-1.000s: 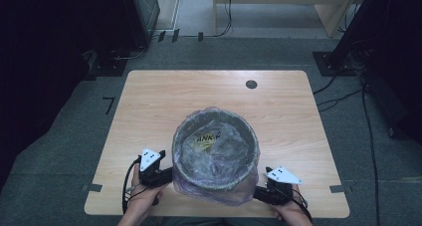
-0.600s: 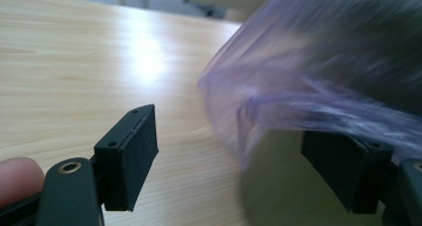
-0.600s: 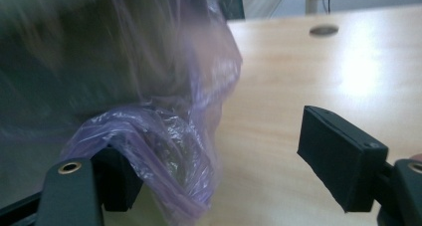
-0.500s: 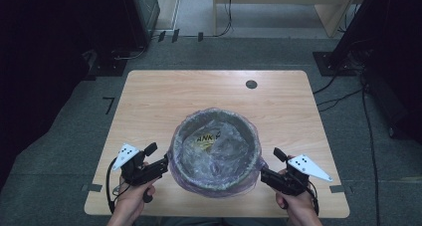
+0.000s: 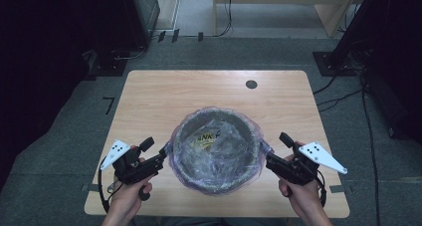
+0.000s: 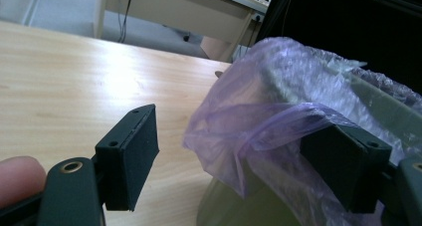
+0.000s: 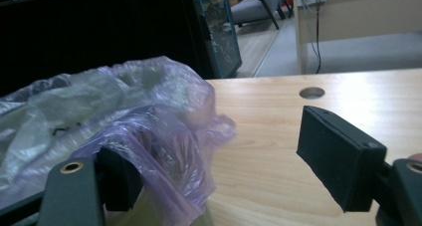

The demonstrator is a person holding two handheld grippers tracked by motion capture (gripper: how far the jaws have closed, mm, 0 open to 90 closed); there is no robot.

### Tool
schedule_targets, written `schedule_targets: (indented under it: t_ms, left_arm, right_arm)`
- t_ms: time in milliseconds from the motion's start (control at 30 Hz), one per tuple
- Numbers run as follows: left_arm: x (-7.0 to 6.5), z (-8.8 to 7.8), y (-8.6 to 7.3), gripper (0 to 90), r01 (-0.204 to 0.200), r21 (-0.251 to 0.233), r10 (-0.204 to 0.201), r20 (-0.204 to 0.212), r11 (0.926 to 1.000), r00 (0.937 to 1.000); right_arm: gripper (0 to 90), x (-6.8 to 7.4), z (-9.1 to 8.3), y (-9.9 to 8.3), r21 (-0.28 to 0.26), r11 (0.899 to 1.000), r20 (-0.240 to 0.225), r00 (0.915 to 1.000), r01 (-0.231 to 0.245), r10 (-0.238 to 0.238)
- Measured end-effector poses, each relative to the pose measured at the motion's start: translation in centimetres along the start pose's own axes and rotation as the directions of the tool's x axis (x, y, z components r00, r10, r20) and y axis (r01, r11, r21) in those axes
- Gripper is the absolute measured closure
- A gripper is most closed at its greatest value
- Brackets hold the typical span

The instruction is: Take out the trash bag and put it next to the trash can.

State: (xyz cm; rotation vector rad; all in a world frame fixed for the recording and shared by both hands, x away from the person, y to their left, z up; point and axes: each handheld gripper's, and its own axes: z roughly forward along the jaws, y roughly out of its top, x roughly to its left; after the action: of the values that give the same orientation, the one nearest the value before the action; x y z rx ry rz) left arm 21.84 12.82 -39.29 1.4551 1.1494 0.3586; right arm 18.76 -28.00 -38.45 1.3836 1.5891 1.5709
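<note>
The bin (image 5: 215, 151) with its purple bag liner (image 5: 249, 172) sits near the front edge of the counter (image 5: 149, 101), between both tools. Left hand-held gripper (image 5: 165, 151) and right hand-held gripper (image 5: 267, 155) both stand wide open, each with one jaw tucked under the bag's folded-over edge, nothing pinched. I'd pull the film outward evenly on both sides so it doesn't tear. The crumpled film blurs whatever's inside the bin, and the yellow label is unreadable.

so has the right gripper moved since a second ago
Yes. In the high view the right gripper has swung outward from the near table edge, toward the table's right side, with the purple bag draped over one finger.
</note>
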Motion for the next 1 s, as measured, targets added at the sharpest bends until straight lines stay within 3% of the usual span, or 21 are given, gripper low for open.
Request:
schedule_targets:
  t_ms: [333,467,600,667,867,933,967,1000]
  left_arm:
    - [-2.7,0.6,3.6,21.2,-0.087,-0.048,0.089,0.039,0.995,0.9952]
    - [-4.6,1.1,6.1,21.0,-0.144,-0.088,0.149,0.044,0.9856,0.9879]
    - [-6.0,1.4,7.7,21.0,-0.173,-0.117,0.18,0.045,0.9779,0.9827]
    - [-6.6,1.5,8.4,21.0,-0.187,-0.139,0.195,0.048,0.9725,0.9796]
    - [-8.2,1.6,9.3,21.1,-0.195,-0.172,0.21,0.075,0.9657,0.9748]
    - [-8.5,1.8,9.2,21.3,-0.203,-0.175,0.217,0.066,0.9635,0.974]
    - [-8.7,2.0,9.1,23.4,-0.207,-0.178,0.221,0.061,0.9619,0.9734]
    - [-8.8,2.2,9.0,26.2,-0.209,-0.184,0.223,0.063,0.9606,0.9727]
  right_arm:
    - [23.3,2.9,1.5,2.9,-0.026,0.998,-0.051,0.9969,0.059,-0.06]
    - [23.3,4.1,2.0,5.5,-0.066,0.995,-0.061,0.9951,0.073,-0.077]
    - [23.3,5.1,2.4,7.4,-0.1,0.992,-0.072,0.9939,0.076,-0.084]
    - [23.4,5.4,2.4,8.0,-0.12,0.991,-0.088,0.9932,0.065,-0.076]
    - [23.5,6.1,2.2,8.6,-0.146,0.988,-0.133,0.9882,0.057,-0.077]
    - [23.5,6.4,2.1,8.5,-0.151,0.987,-0.178,0.9804,0.058,-0.085]
    - [23.1,7.0,2.0,8.3,-0.154,0.985,-0.234,0.9658,0.076,-0.112]
    - [22.1,7.4,2.1,8.2,-0.156,0.983,-0.258,0.9574,0.091,-0.13]
